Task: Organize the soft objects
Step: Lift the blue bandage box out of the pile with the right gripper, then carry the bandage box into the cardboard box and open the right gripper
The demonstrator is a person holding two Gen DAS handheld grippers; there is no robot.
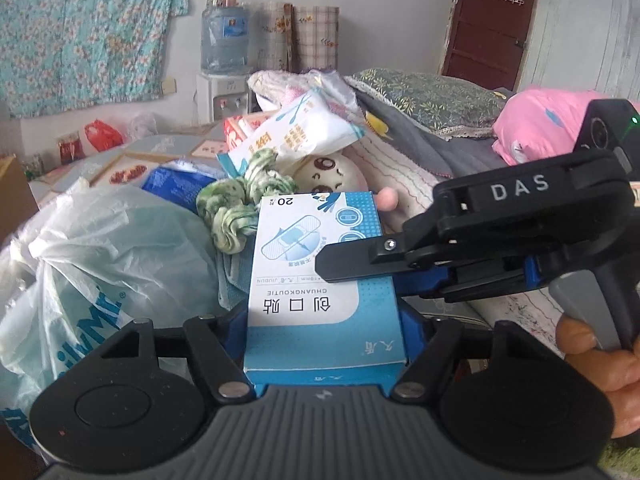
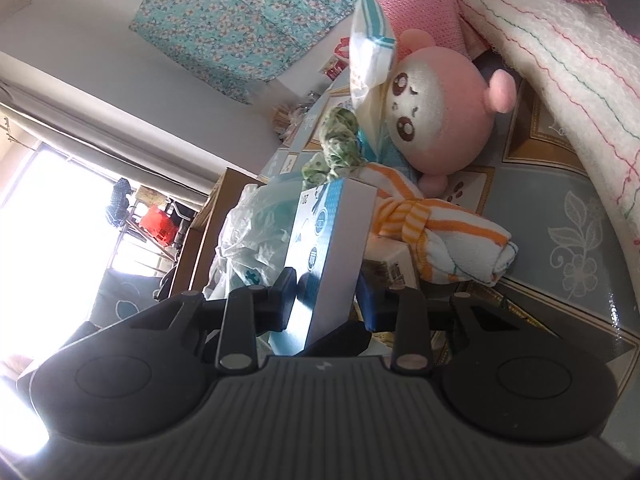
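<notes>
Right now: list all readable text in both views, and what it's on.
"DAS": right gripper body.
"CHUANGKOUTIE", "创口贴", "20", upside down: blue plaster box.
"MR", partly hidden: plastic bag.
White packet print: too blurred.

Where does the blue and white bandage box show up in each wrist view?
Left wrist: bandage box at lower centre, face up, between that view's own fingers.
Right wrist: the box at centre, seen edge-on between the fingers.
Shared landmark: the green knotted cloth, just beyond the box's far end.
</notes>
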